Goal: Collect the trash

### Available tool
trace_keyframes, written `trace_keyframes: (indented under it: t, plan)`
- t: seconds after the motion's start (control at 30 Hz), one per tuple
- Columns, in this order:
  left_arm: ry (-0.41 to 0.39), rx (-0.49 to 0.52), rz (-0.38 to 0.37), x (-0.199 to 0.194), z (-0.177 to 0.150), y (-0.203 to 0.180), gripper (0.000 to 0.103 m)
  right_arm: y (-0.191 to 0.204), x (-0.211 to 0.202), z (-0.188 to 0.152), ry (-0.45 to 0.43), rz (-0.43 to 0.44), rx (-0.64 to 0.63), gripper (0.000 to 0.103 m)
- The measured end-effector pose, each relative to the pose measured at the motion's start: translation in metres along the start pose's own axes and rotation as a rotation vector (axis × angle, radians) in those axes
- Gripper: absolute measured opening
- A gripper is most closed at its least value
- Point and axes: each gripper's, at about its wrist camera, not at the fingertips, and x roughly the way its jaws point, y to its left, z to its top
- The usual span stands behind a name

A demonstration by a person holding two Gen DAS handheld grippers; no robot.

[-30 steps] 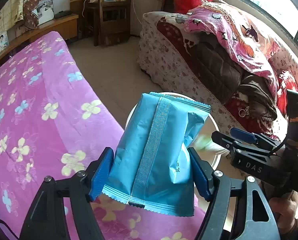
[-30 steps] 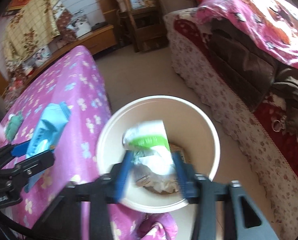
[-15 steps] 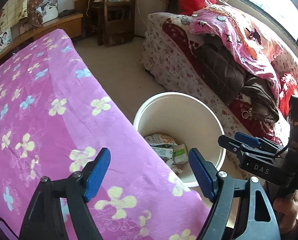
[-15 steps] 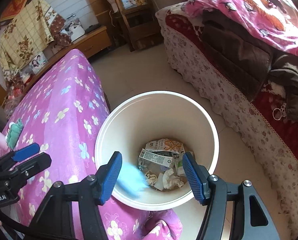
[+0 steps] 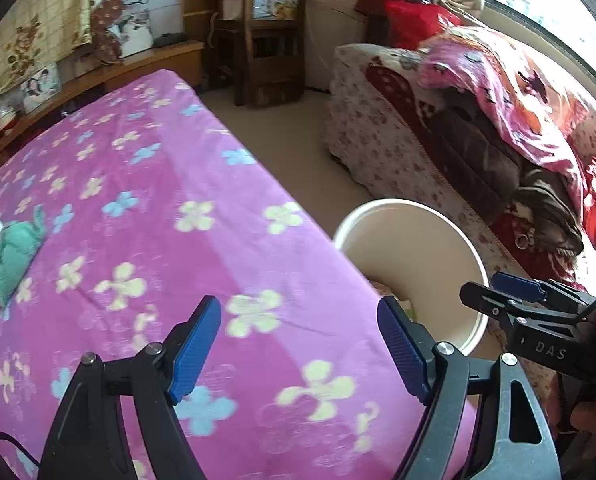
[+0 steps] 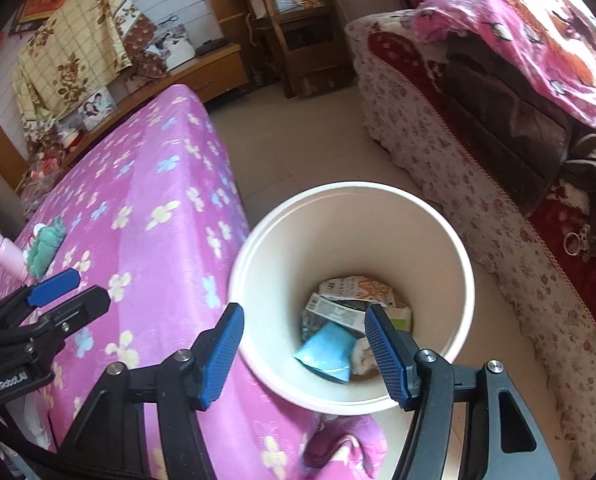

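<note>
Since the blue packet [image 6: 326, 351] lies in the bin [image 6: 258, 248], my left gripper [image 5: 299, 346] and right gripper [image 6: 303, 354] gape, gripping nothing.

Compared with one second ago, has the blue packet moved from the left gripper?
Yes. The blue packet left the left gripper, whose jaws are now empty, and went down into the white bin, where it lies on the other trash.
</note>
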Motion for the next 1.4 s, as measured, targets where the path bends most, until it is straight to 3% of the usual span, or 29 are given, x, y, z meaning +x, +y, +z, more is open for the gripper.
trace_keyframes:
  t: [0.37,0.67,0.83,1.1,1.13,1.17,1.27,1.4]
  plan:
    - [-0.021,-0.114,0.101,-0.022,-0.016,0.085,0.081,0.073,0.008,0.004,0.033,0.069,-0.114,0.067]
    - [-0.047,-0.255,0.215,-0.039,-0.015,0.212,0.082,0.142,0.015,0.014,0.049,0.141,-0.221,0.067]
    - [-0.059,-0.234,0.299,-0.03,-0.001,0.27,0.082,0.172,0.026,0.017,0.068,0.169,-0.262,0.067]
    - [0.035,-0.175,0.305,0.014,0.012,0.292,0.082,0.214,0.051,0.018,0.103,0.196,-0.321,0.067]
    - [0.031,-0.186,0.301,0.015,0.01,0.294,0.078,0.218,0.054,0.019,0.108,0.199,-0.324,0.067]
    - [0.024,-0.193,0.297,0.014,0.009,0.294,0.063,0.224,0.058,0.019,0.113,0.202,-0.329,0.067]
    - [0.003,-0.216,0.272,0.002,0.006,0.296,0.048,0.236,0.063,0.018,0.12,0.208,-0.346,0.067]
    - [0.011,-0.277,0.244,-0.026,-0.005,0.306,0.041,0.259,0.071,0.014,0.127,0.223,-0.375,0.067]
